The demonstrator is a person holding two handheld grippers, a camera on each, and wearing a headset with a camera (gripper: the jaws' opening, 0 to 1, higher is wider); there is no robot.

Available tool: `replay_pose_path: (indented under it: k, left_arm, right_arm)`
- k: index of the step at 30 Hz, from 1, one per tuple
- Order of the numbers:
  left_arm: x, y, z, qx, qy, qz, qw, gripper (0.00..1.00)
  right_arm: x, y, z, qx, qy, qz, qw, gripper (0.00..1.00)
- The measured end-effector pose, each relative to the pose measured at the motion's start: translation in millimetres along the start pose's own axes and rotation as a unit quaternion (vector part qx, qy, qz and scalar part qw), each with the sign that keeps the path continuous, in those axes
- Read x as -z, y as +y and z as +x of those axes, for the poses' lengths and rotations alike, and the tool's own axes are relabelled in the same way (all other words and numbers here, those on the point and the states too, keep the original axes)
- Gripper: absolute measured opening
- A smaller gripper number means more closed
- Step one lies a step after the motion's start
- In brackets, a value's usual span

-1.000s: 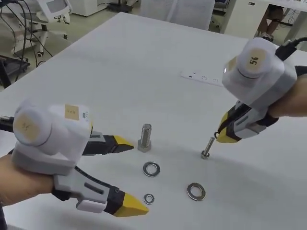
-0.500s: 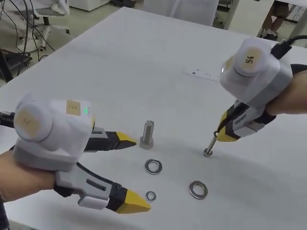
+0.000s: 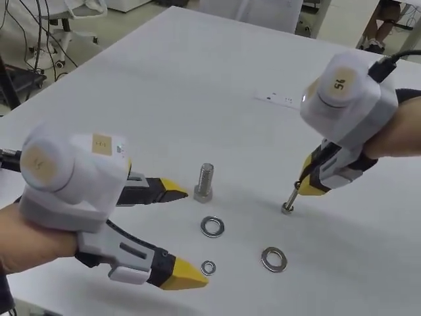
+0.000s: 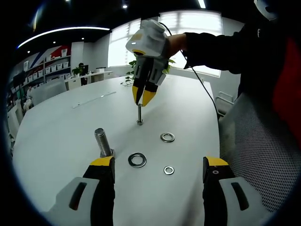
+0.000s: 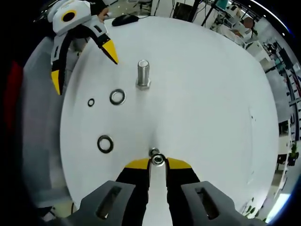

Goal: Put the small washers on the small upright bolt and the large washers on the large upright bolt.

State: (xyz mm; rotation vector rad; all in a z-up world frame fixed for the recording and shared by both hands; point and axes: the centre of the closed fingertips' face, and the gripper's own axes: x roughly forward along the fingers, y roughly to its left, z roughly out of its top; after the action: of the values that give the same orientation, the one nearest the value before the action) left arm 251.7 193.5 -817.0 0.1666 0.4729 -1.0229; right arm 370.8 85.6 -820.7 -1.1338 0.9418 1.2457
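Our right claw is almost closed. As far as we can see, it pinches a small washer at the top of the small bolt, which stands on the white bench. Our left claw is wide open and holds nothing. The large bolt stands upright near one of its jaws. One large washer, another large washer and a second small washer lie flat on the bench, apart from each other.

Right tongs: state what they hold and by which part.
The right tongs pinch a small washer, apparently by its rim, atop the small bolt.
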Motion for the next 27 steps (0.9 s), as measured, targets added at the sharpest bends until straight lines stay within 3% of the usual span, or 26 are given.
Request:
replay_pose_path:
  k: [27]
  left_arm:
    - [1.7, 1.8, -2.3, -0.004, 0.004, -0.002, 1.0, 0.75]
  right_arm:
    - [9.6, 6.8, 40.5, -0.029, 0.019, 0.009, 0.9993, 0.14]
